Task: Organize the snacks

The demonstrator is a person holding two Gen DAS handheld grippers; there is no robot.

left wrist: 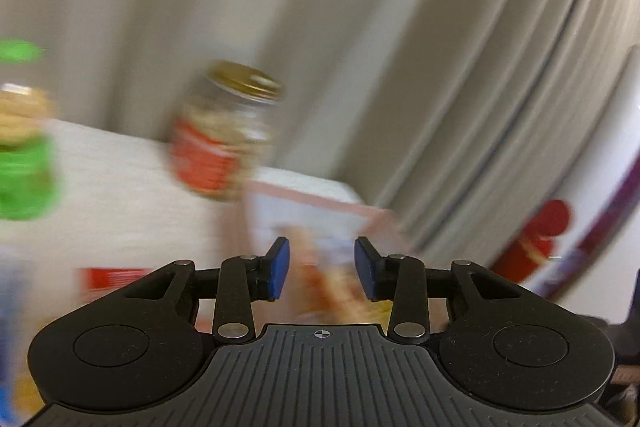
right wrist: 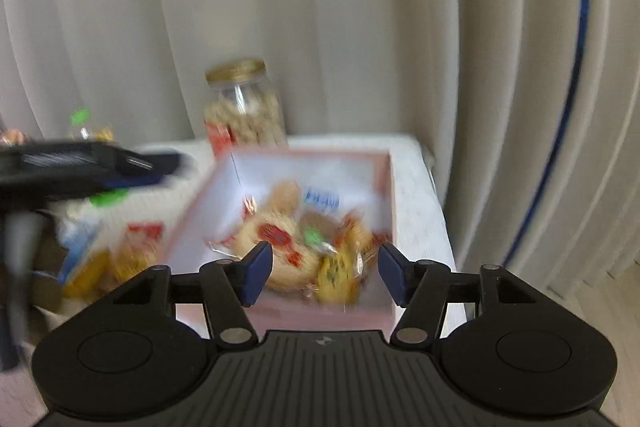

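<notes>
Wrapped snacks [right wrist: 304, 251] filled pink-rimmed cardboard box [right wrist: 390, 195] | gold-lidded glass jar [right wrist: 244, 107] stood behind | right gripper [right wrist: 325, 273] parted, empty | left gripper [left wrist: 322, 267] part-open, empty

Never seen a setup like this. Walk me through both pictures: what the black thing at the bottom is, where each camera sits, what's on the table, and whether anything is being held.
The black thing is a hand-held two-finger gripper with blue pads; a person carries one in each hand. Each picture comes from a fisheye camera mounted on a gripper, looking forward along its fingers.

One picture looks past the left gripper, the other past the right gripper. Both stand open with nothing between the pads.

On the white table sits a pink-rimmed box holding wrapped snacks. Behind it stands a gold-lidded jar of pale snacks. More packets lie left of the box, and a green-lidded container stands further left. The pictures are blurred, so labels cannot be read.
</notes>
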